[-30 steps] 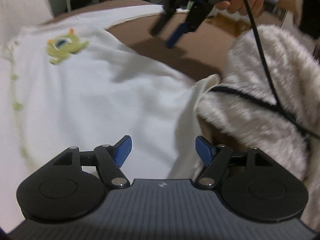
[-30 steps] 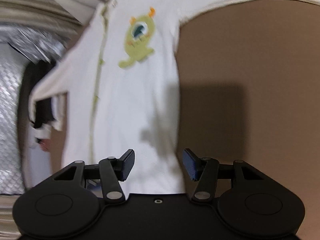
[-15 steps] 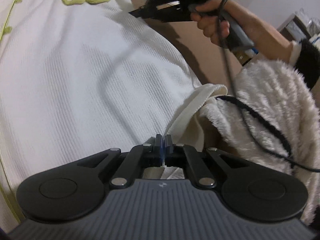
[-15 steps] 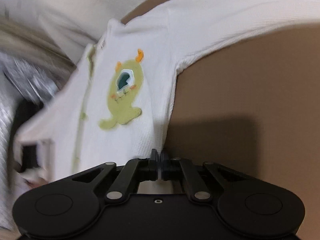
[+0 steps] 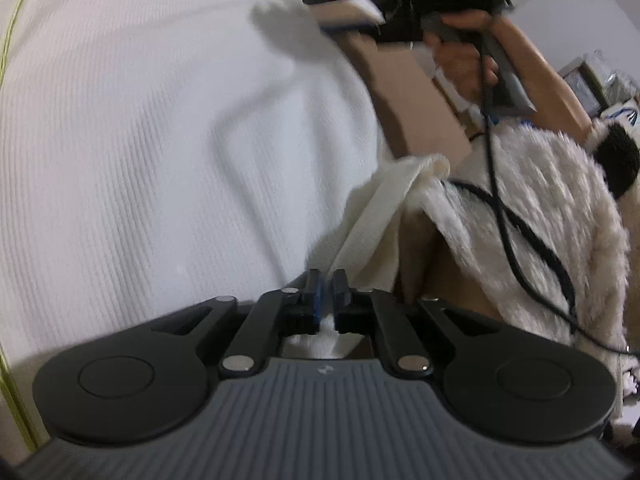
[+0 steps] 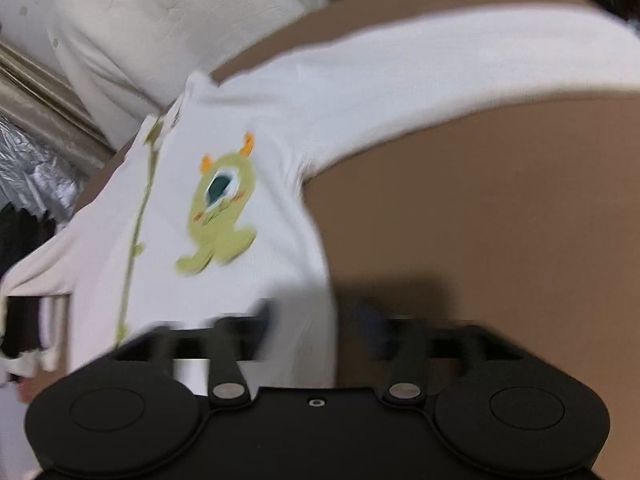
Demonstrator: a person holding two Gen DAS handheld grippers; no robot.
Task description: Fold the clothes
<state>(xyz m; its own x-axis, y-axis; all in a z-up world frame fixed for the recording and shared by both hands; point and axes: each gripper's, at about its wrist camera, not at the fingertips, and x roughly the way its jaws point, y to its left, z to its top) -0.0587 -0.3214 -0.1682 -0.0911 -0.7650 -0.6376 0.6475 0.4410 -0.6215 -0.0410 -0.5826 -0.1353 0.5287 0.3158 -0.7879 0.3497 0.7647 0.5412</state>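
Observation:
A white baby garment (image 5: 160, 140) with a green one-eyed monster patch (image 6: 222, 208) lies spread on a brown surface (image 6: 480, 240). My left gripper (image 5: 326, 292) is shut on the garment's ribbed hem (image 5: 376, 216), and white cloth shows in the narrow slit between its blue pads. My right gripper (image 6: 320, 324) is blurred and open, with its fingers astride the garment's side edge below the armpit. One sleeve (image 6: 440, 72) runs to the upper right. In the left wrist view a hand (image 5: 464, 60) holds the right tool at the top.
A fluffy white sleeve (image 5: 540, 208) with a black cable (image 5: 492, 152) over it fills the right of the left wrist view. A white cushion (image 6: 160, 20) and silver foil (image 6: 32, 168) lie beyond the surface's far left edge.
My right gripper was shut at the garment's side edge half a second ago and has now opened. My left gripper stays shut on the hem, which has bunched up higher.

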